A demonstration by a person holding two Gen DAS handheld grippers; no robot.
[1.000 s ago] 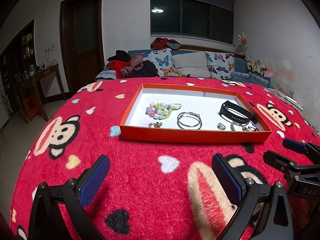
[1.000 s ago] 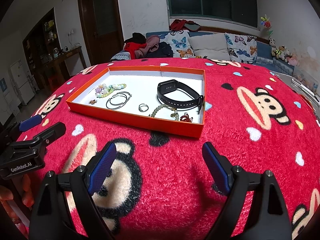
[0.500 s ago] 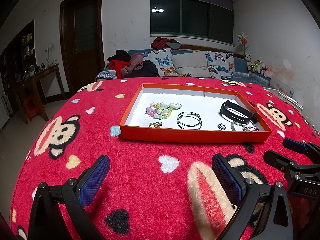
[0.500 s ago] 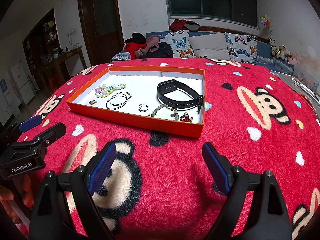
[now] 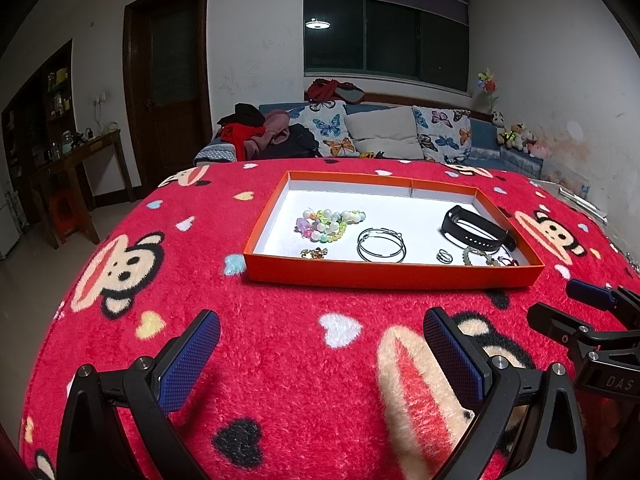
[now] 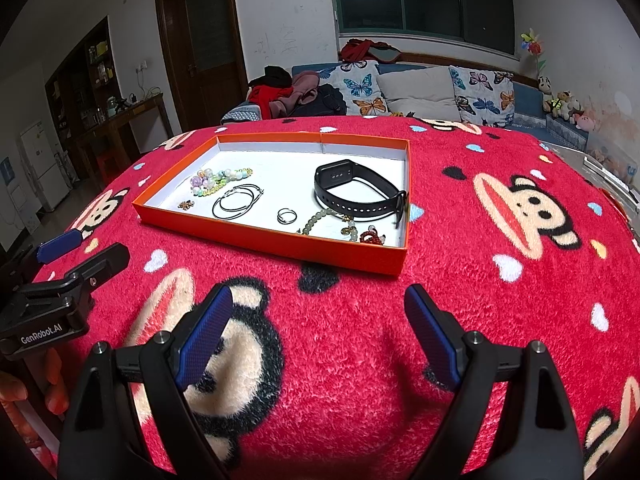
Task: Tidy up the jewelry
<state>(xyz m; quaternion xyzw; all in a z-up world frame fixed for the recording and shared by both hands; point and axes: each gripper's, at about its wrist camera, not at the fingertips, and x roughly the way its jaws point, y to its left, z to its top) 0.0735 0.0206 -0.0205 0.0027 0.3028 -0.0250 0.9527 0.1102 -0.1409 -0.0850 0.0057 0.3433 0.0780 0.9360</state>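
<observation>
An orange tray (image 5: 392, 276) (image 6: 276, 246) with a white floor lies on the red monkey-print blanket. In it lie a pastel bead bracelet (image 5: 328, 222) (image 6: 218, 180), silver hoops (image 5: 381, 245) (image 6: 237, 202), a small ring (image 5: 445, 256) (image 6: 286, 215), a black wristband (image 5: 474, 233) (image 6: 356, 194), a green bead bracelet (image 5: 480, 258) (image 6: 326, 220), a small gold charm (image 5: 314, 253) (image 6: 186, 204) and a red trinket (image 6: 372, 237). My left gripper (image 5: 322, 354) hovers open over the blanket, short of the tray. My right gripper (image 6: 318, 330) is open too, nothing between its fingers.
The blanket (image 5: 280, 340) drops away at its rounded left and near edges. Beyond it stand a sofa (image 5: 380, 136) with butterfly cushions and piled clothes, a wooden door (image 5: 168, 80) and a side table (image 5: 76, 160). A hand (image 6: 24, 392) shows at the right view's lower left.
</observation>
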